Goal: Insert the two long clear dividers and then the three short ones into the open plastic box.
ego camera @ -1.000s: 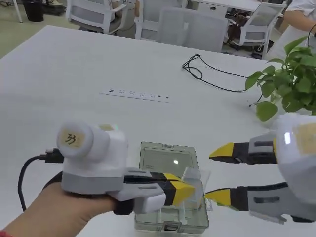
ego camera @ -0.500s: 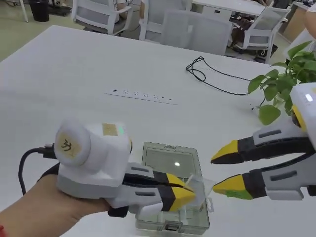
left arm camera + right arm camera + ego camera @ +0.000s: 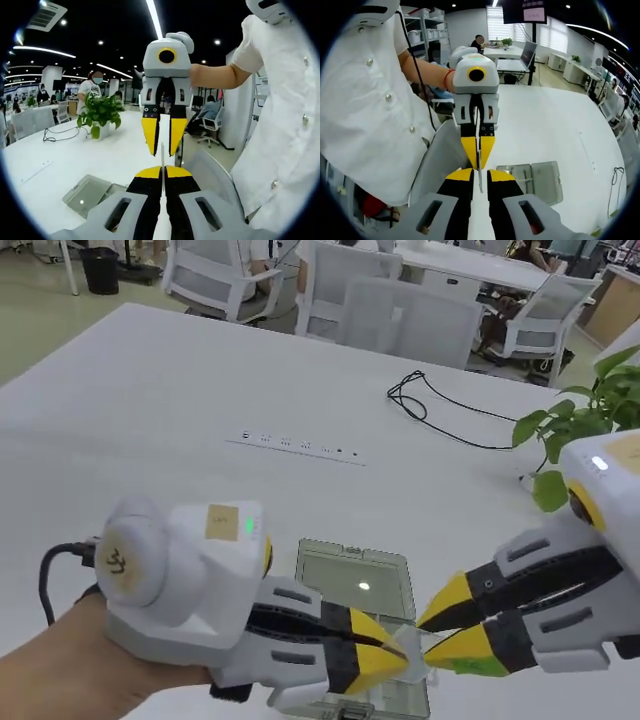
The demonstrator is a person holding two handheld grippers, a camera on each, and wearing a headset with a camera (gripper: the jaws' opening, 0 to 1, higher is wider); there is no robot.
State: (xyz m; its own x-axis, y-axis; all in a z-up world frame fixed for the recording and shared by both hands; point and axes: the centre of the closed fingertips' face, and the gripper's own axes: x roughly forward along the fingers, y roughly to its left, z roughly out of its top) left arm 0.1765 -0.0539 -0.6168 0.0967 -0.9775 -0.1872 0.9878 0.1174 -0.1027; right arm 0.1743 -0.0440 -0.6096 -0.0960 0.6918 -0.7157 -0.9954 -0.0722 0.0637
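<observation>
The open clear plastic box point(image 3: 356, 578) lies on the white table, with its lid flat behind the base; it also shows as the box point(image 3: 89, 193) and the box point(image 3: 536, 178). Just above its right side, my left gripper point(image 3: 398, 658) is shut on a short clear divider point(image 3: 410, 640). In the left gripper view the divider point(image 3: 162, 159) is edge-on in my left gripper point(image 3: 162, 172). My right gripper point(image 3: 430, 632) faces it tip to tip. It is open, one jaw on each side of the divider point(image 3: 480, 186). The right gripper point(image 3: 480, 175) shows a gap either side.
A white power strip point(image 3: 300, 446) lies mid-table. A black cable point(image 3: 440, 406) is coiled beyond it. A green plant point(image 3: 590, 422) stands at the right edge. Office chairs point(image 3: 410, 312) line the table's far side. A person's white shirt point(image 3: 280, 125) is close behind the grippers.
The right gripper has moved in toward the left one and its jaws have narrowed around the divider. The left gripper still holds the divider over the box.
</observation>
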